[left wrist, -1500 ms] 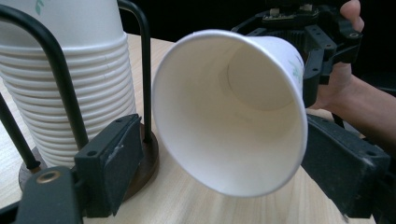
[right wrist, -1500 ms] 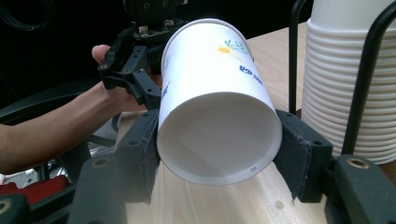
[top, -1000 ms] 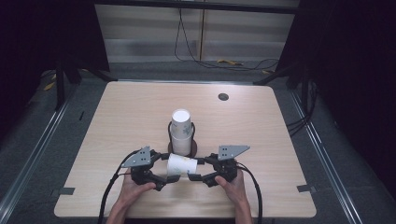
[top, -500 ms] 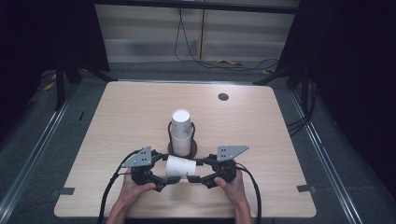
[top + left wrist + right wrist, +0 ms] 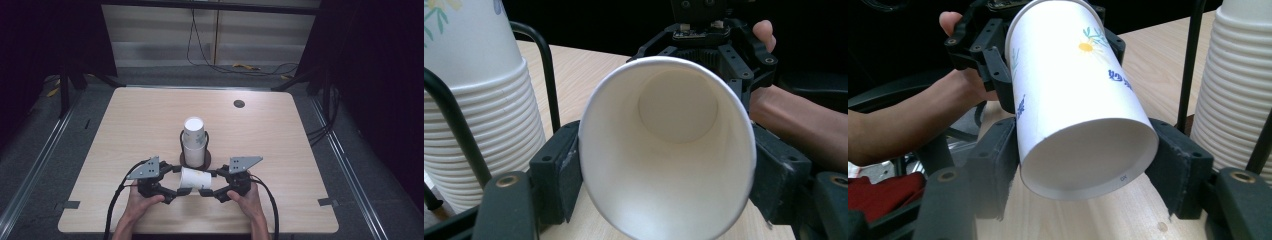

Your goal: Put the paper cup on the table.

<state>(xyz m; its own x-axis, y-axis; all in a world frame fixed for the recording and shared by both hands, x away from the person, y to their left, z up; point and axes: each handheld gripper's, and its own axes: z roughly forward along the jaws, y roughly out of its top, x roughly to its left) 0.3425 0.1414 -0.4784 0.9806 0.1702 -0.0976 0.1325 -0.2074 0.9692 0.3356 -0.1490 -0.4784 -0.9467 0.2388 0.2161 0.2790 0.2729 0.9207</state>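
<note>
Near the front edge of the table [image 5: 125, 120], at its middle: a paper cup [image 5: 194, 178] lies on its side, held in the air between the two grippers.
Cup, left end: its open mouth faces the left gripper [image 5: 172, 192], whose jaws have just been closing and now pinch the rim from both sides, squeezing it slightly oval.
Cup, right end: its base faces the right gripper [image 5: 207, 192], whose jaws have just been opening; their pads flank the base very closely, and whether they still press on it I cannot tell.
Cup print: a yellow flower with teal sprigs and small blue characters, too small to read; a tiny mark under the base rim is also illegible.
Stack of cups [image 5: 194, 137]: upright in a black wire holder [image 5: 181, 142], just behind the held cup toward the table's middle.
</note>
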